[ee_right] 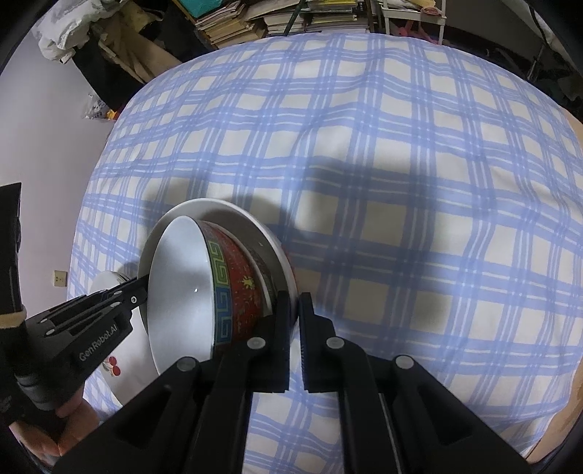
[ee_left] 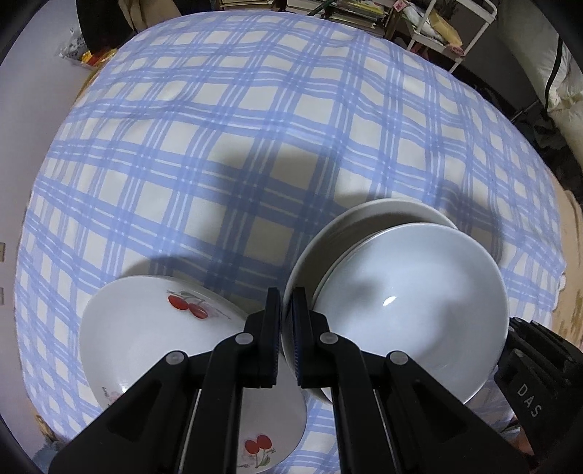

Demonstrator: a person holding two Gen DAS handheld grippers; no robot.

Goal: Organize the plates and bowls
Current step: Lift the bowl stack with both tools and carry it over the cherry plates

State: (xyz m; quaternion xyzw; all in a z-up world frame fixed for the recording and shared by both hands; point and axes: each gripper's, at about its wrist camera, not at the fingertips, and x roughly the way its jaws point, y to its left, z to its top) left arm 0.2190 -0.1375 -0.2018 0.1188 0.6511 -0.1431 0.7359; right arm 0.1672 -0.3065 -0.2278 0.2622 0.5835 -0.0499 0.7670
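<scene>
Lived-in home room. Blue plaid cloth (ee_right: 364,153) over tabletop; stacked books (ee_right: 233,22) at 12 o'clock, white wire rack (ee_left: 455,25) at 1 o'clock.

A: Identify the supporting surface.
B: A surface covered by a blue-and-white checked cloth (ee_left: 255,146), wrinkled in places.

A: What lies directly on it?
B: A white cherry-print plate (ee_left: 145,328) at the near left edge. Whether the white plate (ee_right: 255,226) with the nested bowl rests on the cloth cannot be determined.
</scene>
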